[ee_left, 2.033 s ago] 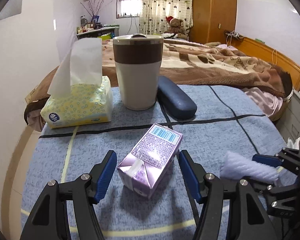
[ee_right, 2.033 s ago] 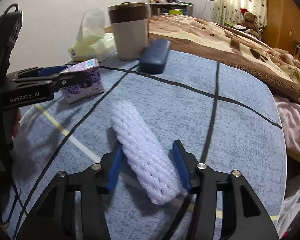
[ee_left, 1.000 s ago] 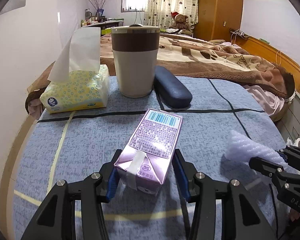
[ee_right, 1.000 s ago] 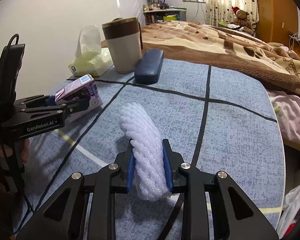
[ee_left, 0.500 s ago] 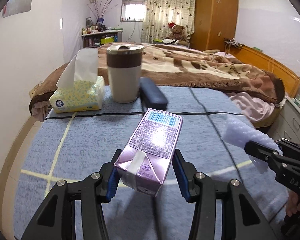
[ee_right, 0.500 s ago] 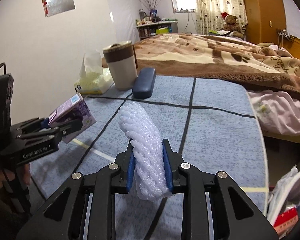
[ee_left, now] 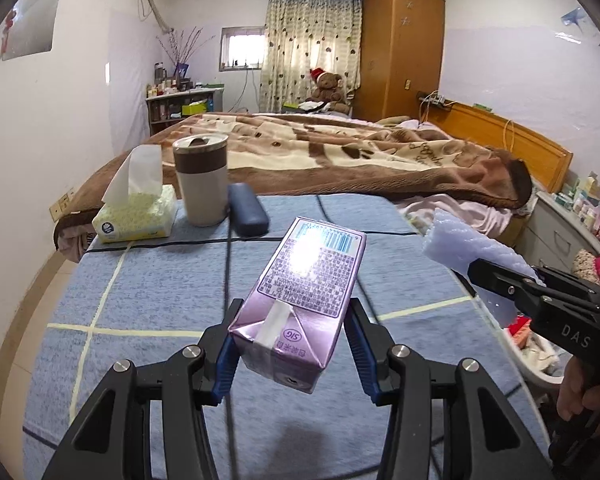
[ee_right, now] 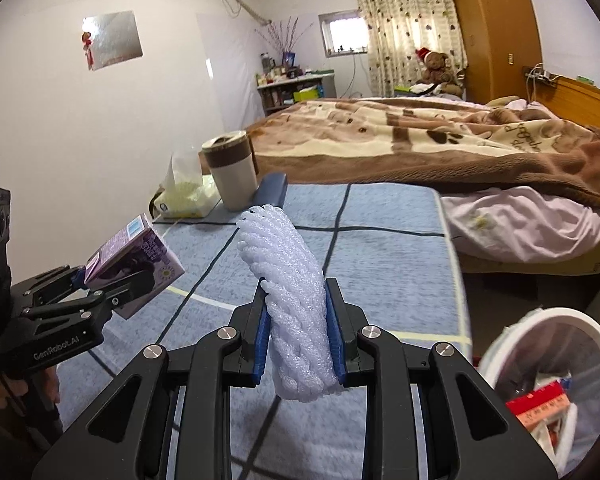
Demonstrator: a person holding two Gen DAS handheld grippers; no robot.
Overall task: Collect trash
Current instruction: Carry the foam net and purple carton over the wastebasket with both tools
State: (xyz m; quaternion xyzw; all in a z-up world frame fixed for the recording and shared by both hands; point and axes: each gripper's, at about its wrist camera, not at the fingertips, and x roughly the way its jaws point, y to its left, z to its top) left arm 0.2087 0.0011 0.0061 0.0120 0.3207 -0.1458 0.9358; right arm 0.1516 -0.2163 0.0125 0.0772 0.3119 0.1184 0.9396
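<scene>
Right wrist view: at 4 o'clock, a white bin holds wrappers. Right tool pinches white foam netting. Left tool clamps a purple carton.

My left gripper is clamped on the carton; my right gripper pinches the foam net, both angled downward.
</scene>
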